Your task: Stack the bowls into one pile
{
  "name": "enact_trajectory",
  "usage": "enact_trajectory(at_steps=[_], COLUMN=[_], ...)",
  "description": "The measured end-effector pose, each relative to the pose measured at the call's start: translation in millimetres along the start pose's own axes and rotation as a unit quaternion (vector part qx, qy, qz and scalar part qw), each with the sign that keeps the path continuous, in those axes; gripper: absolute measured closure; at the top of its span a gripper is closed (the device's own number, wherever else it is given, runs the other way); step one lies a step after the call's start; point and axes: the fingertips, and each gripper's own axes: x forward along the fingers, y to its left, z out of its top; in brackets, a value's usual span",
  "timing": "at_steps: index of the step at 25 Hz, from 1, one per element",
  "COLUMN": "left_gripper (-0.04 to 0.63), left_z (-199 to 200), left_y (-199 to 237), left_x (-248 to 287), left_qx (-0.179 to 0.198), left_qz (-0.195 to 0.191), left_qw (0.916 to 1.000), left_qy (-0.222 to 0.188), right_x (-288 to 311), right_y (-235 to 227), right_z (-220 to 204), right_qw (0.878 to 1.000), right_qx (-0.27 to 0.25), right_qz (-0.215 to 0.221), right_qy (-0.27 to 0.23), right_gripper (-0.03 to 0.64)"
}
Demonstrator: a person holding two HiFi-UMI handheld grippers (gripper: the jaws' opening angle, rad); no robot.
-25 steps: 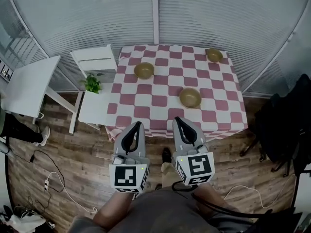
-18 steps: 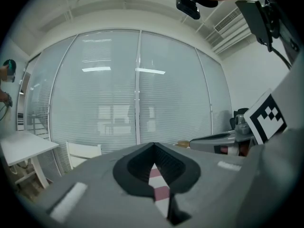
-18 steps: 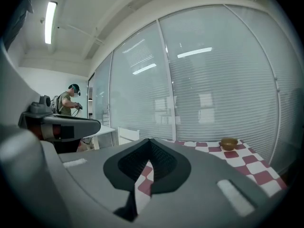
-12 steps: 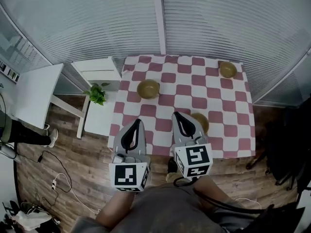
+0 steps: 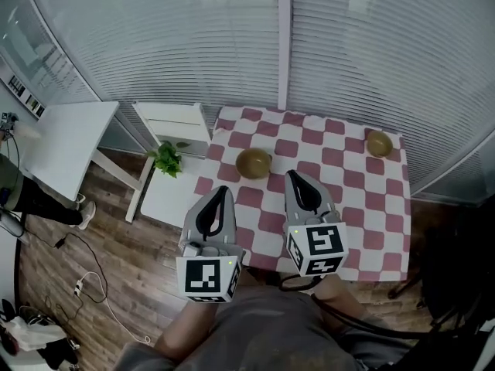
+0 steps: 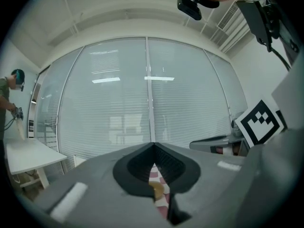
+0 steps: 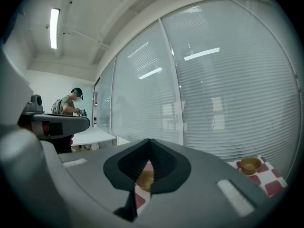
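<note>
While left gripper (image 5: 220, 196) and right gripper (image 5: 295, 181) hang clenched, empty, over checked table (image 5: 367, 219), plant (image 5: 167, 159) stands at left. Near bowl (image 5: 254, 163), far-corner bowl (image 5: 378, 143): upright, mouths up, round, well apart.

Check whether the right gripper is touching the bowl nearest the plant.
Apart. The head view shows a strip of checked tablecloth between the tip of the shut right gripper and that bowl.

We read this as an office/lab-type room: glass partition w/ blinds (image 5: 193, 45) on the far side, white desk (image 5: 62, 145) at left, cables (image 5: 85, 280) on the wood floor (image 5: 124, 246), ceiling strip light (image 7: 54, 27).
</note>
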Motion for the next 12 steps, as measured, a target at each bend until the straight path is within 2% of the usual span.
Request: enact_trajectory(at_steps=[5,12], left_gripper=[0.595,0.595], left_z=[-11,-33], left_y=[18,45], left_x=[20,71], left_qx=[-0.009,-0.026], left_qz=[-0.002,-0.028], left_qw=[0.9999,0.9986], left_qy=[0.005,0.035], right_x=[25,81], right_y=[1,-5], right_z=[-5,-40], right_qw=[1.0,0.997], right_qx=[-0.005,0.019], right_qz=[-0.003,-0.021], right_qy=[0.012,0.069], right_gripper=[0.591,0.589])
